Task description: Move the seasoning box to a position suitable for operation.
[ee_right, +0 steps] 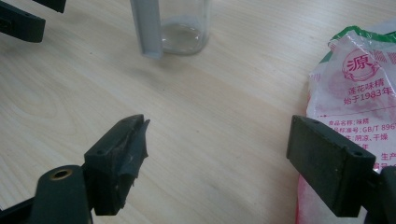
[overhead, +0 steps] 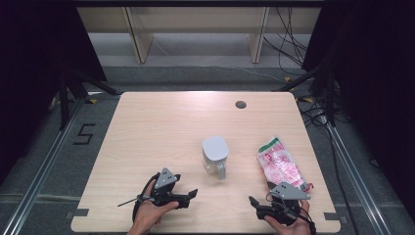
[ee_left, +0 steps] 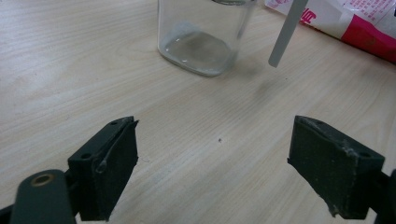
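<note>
Glass jar [overhead: 215,155] with grey lid, upright mid-surface, between both grippers. Left gripper [overhead: 188,197]: jaws apart, empty, aimed at jar (slightly nearer). Right gripper [overhead: 255,204]: jaws apart, empty, just beside pink-and-white packet [overhead: 281,163], which lies lengthwise away from the person

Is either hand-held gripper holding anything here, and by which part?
Nothing is held: left hand-held gripper and right hand-held gripper are open, apart from jar and bag.
</note>
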The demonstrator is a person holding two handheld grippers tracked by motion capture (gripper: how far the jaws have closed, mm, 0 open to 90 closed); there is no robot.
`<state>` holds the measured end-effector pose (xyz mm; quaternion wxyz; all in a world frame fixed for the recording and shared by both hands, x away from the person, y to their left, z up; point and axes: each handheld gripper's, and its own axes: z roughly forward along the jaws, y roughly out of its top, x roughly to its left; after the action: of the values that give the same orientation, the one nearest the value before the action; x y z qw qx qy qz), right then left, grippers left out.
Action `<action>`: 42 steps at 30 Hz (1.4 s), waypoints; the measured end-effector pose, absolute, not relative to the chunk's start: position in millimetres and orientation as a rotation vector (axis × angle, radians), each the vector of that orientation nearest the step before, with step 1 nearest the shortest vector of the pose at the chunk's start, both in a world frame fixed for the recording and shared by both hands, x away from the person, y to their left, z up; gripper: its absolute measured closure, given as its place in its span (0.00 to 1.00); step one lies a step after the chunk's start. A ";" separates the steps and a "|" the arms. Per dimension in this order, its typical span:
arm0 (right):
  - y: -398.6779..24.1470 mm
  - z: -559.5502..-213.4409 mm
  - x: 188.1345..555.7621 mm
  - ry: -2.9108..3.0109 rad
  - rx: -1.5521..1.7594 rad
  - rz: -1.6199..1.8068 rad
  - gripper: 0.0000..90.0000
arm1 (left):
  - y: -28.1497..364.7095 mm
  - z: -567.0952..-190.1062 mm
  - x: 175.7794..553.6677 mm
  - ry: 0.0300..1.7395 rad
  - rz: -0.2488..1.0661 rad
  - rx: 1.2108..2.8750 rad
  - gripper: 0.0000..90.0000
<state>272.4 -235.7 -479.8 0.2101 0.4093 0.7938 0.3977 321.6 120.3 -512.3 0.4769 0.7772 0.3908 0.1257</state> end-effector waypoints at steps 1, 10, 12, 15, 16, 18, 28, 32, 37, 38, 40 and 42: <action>-235.7 -479.9 272.5 2.207 1.137 1.105 0.23 | 119.5 -512.4 321.6 0.954 0.296 1.892 0.16; -234.7 -479.5 271.8 2.203 1.143 1.101 0.22 | 116.9 -510.5 319.5 0.930 0.296 1.889 0.16; -234.1 -479.8 272.2 2.214 1.142 1.108 0.22 | 116.0 -509.9 319.1 0.924 0.288 1.890 0.16; -234.4 -479.5 272.2 2.220 1.141 1.105 0.21 | 114.3 -509.5 318.4 0.922 0.281 1.884 0.17; -233.7 -479.8 271.2 2.197 1.153 1.103 0.21 | 114.9 -508.9 318.4 0.919 0.275 1.897 0.17; -232.9 -479.3 269.2 2.207 1.182 1.093 0.21 | 114.2 -508.8 318.1 0.920 0.276 1.894 0.17; -232.5 -480.3 271.3 2.202 1.161 1.110 0.21 | 106.5 -505.2 317.0 0.889 0.266 1.899 0.17; -234.3 -481.3 274.4 2.209 1.132 1.118 0.21 | 99.4 -503.5 317.9 0.877 0.251 1.894 0.20; -235.4 -480.7 274.2 2.192 1.129 1.119 0.21 | 86.7 -501.3 321.2 0.838 0.253 1.893 0.26; -235.2 -480.6 274.0 2.193 1.124 1.122 0.21 | 84.9 -500.0 322.5 0.813 0.245 1.913 0.26; -233.6 -480.3 272.0 2.199 1.149 1.121 0.21 | 80.1 -499.5 322.3 0.815 0.259 1.896 0.29; -232.2 -480.5 271.0 2.203 1.150 1.129 0.21 | 77.0 -498.7 323.4 0.793 0.248 1.903 0.30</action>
<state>271.0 -232.2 -480.5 0.2047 0.4124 0.7899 0.4049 323.4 77.0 -498.7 0.5077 0.7896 0.3291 0.1028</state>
